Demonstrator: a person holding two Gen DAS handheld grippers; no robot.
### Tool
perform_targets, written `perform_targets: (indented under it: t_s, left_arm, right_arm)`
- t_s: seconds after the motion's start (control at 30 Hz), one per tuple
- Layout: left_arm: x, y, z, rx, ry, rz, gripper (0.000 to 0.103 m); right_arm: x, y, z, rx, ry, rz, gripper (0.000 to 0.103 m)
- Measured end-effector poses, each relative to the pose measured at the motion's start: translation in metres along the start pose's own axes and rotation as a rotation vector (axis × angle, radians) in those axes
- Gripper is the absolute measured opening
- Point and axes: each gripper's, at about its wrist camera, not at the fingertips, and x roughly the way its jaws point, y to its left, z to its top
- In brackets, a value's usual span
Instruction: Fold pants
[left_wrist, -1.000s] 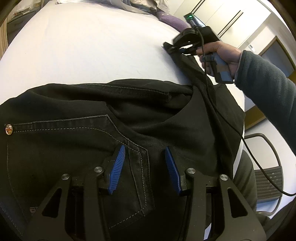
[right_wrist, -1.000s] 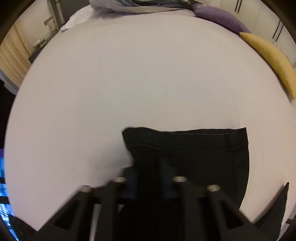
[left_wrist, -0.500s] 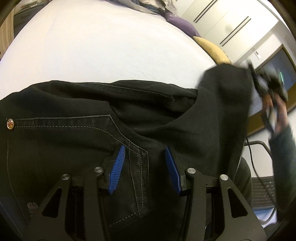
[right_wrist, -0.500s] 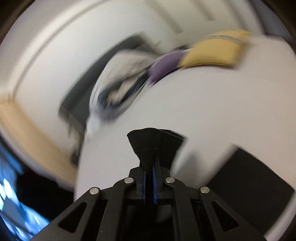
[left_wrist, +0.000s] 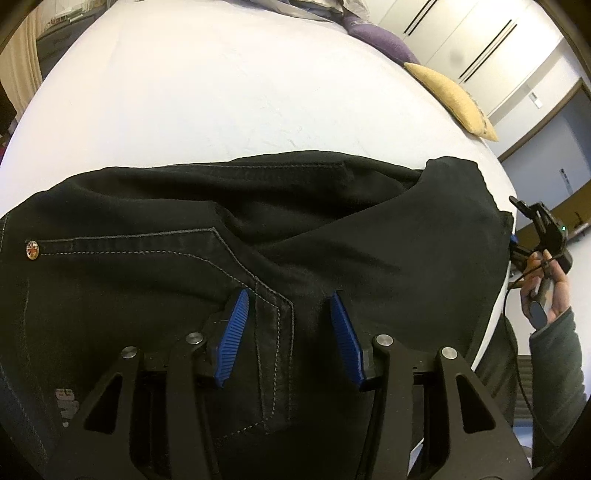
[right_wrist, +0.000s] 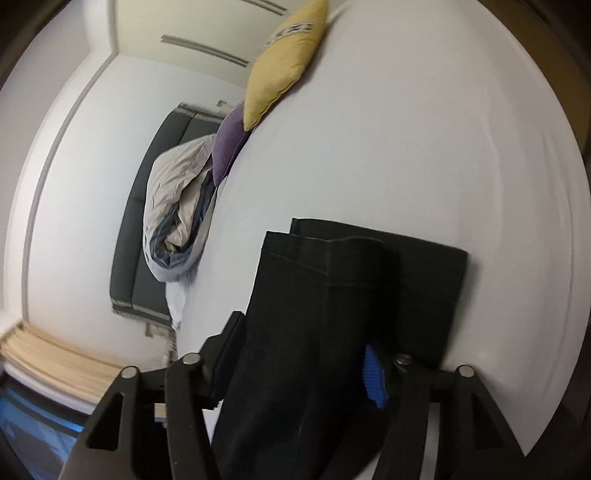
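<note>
Black pants (left_wrist: 184, 266) lie on the white bed (left_wrist: 221, 92), waist and back pocket near me, a leg folded over at the right. My left gripper (left_wrist: 288, 321) is open, its blue pads just above the pocket seam. My right gripper (left_wrist: 532, 236) is at the bed's right edge beside the folded leg. In the right wrist view the jaws stand apart (right_wrist: 299, 365) with the pants' leg end (right_wrist: 321, 314) draped between them; the hem points away from me.
A yellow pillow (left_wrist: 450, 99) and a purple pillow (left_wrist: 384, 44) lie at the bed's far right. A crumpled grey duvet (right_wrist: 177, 214) lies by the dark headboard. A chair stands beyond the bed's right edge.
The right gripper swung the leg end from the far side over to the right edge, then opened from shut. The left gripper stayed open over the pocket.
</note>
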Motion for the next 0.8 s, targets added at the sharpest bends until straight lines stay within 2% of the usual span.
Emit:
perform_targets:
  t_s: [0.03,0.07,0.1,0.2,0.27,0.43,0.53,0.67,0.8]
  left_arm:
    - [-0.001,-0.001,0.001,0.0,0.0,0.003,0.046]
    - [-0.001,-0.001,0.0,-0.002,-0.001,0.006,0.046]
    - [-0.002,0.0,0.0,-0.004,0.0,0.007,0.047]
    - [-0.004,0.0,0.001,-0.018,0.001,0.0,0.051]
    - [-0.006,-0.002,0.001,-0.02,0.0,-0.007,0.06]
    - [-0.004,-0.008,0.001,-0.012,-0.013,-0.003,0.072]
    - [-0.004,-0.01,0.001,-0.017,-0.024,0.003,0.073]
    - [-0.007,-0.001,-0.001,-0.043,-0.036,-0.033,0.074]
    - [-0.005,-0.001,-0.002,-0.028,-0.047,-0.031,0.075]
  right_arm:
    - [0.0,-0.003,-0.001,0.003,0.013,-0.014,0.024]
    - [0.009,0.005,0.011,0.02,0.014,-0.024,0.012]
    - [0.012,0.0,0.013,0.042,0.008,-0.03,0.007]
    - [0.002,-0.018,0.015,0.092,-0.031,-0.029,0.004]
    - [-0.008,-0.025,0.015,0.109,-0.056,-0.025,0.004]
    - [-0.015,-0.026,0.016,0.1,-0.076,-0.024,0.004]
    - [-0.021,-0.027,0.015,0.117,-0.093,-0.007,0.004]
    - [-0.024,-0.039,0.012,0.167,-0.112,-0.012,0.004]
    - [-0.018,-0.054,0.007,0.179,-0.108,-0.016,0.003]
